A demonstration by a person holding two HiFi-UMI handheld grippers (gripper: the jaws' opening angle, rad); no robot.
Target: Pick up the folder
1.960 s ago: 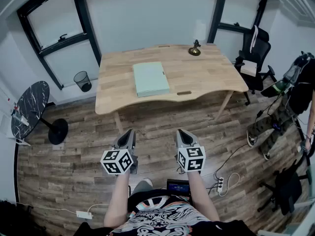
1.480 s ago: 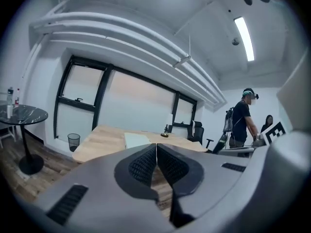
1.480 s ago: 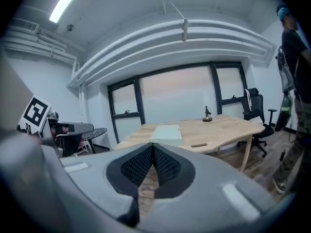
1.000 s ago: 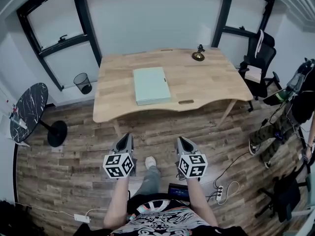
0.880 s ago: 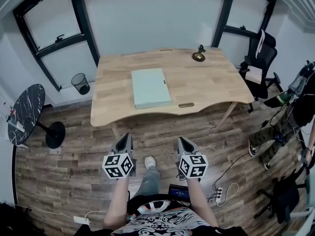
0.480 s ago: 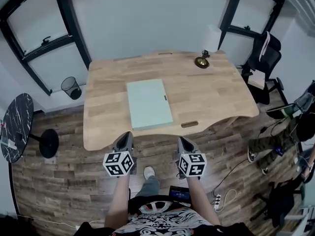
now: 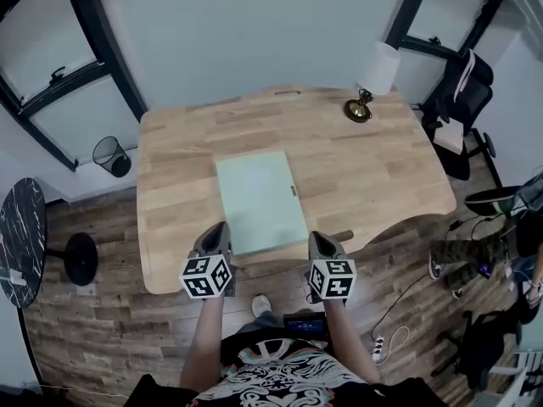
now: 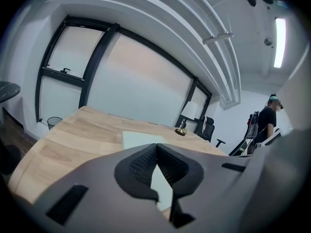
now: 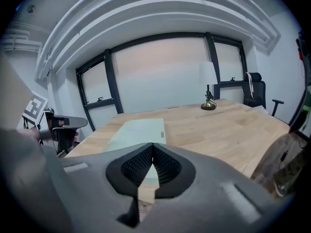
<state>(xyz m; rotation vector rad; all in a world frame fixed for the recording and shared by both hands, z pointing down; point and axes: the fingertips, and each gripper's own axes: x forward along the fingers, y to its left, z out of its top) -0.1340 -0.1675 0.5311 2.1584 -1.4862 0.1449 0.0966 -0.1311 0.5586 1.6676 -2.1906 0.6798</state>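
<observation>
A pale green folder [image 7: 258, 200] lies flat on the wooden desk [image 7: 170, 176], near its front edge. It also shows beyond the jaws as the folder [image 8: 138, 140] in the left gripper view and the folder [image 9: 138, 129] in the right gripper view. My left gripper [image 7: 218, 231] hangs at the desk's front edge, just left of the folder's near corner, jaws shut and empty. My right gripper [image 7: 316, 239] is level with it, just right of the folder's near edge, also shut with nothing held.
A brass lamp with a white shade [image 7: 371, 83] stands at the desk's far right. A wire bin [image 7: 111, 155] and a round black side table [image 7: 21, 253] are on the left. An office chair [image 7: 458, 100] and a person [image 7: 501, 236] are on the right.
I have walked up to the desk: both grippers moved forward from over the floor to the desk's front edge, either side of the folder. Both stayed shut.
</observation>
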